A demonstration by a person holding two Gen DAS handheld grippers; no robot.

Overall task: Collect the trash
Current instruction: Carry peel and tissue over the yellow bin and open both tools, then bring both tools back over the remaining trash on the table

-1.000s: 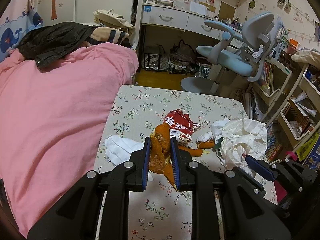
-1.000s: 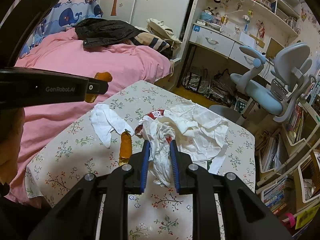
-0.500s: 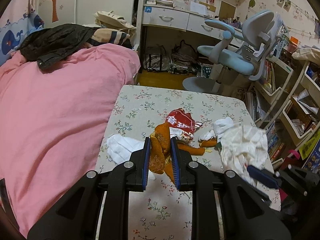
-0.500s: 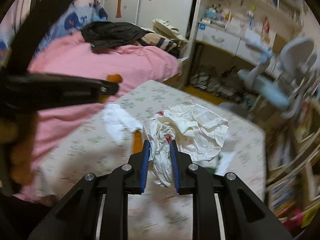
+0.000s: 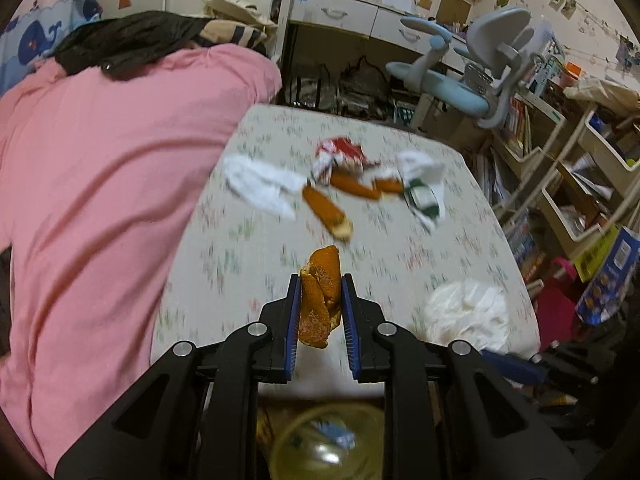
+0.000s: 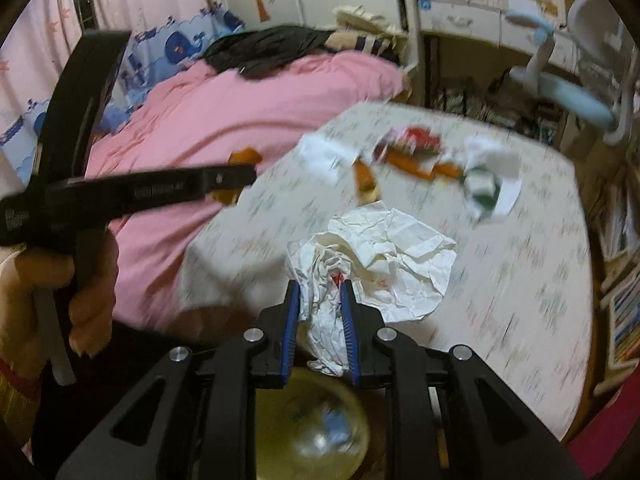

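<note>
Now that both hands have drawn back from the middle of the floral table (image 5: pixel 256 264) toward its near edge, each load hangs close above the yellow-lined trash bin (image 6: pixel 316 432), which has come into sight at 6 o'clock in both wrist views. The left gripper (image 5: pixel 320 312) pinches a piece of orange peel (image 5: pixel 320 300); the right gripper (image 6: pixel 320 316) pinches a crumpled white paper (image 6: pixel 372 256). Neither grip has loosened over the last second. Dropping looks like the next step. More trash remains at 12 o'clock on the table: a red wrapper (image 5: pixel 340 150), a white tissue (image 5: pixel 260 188) and more peel strips (image 5: pixel 326 210).
</note>
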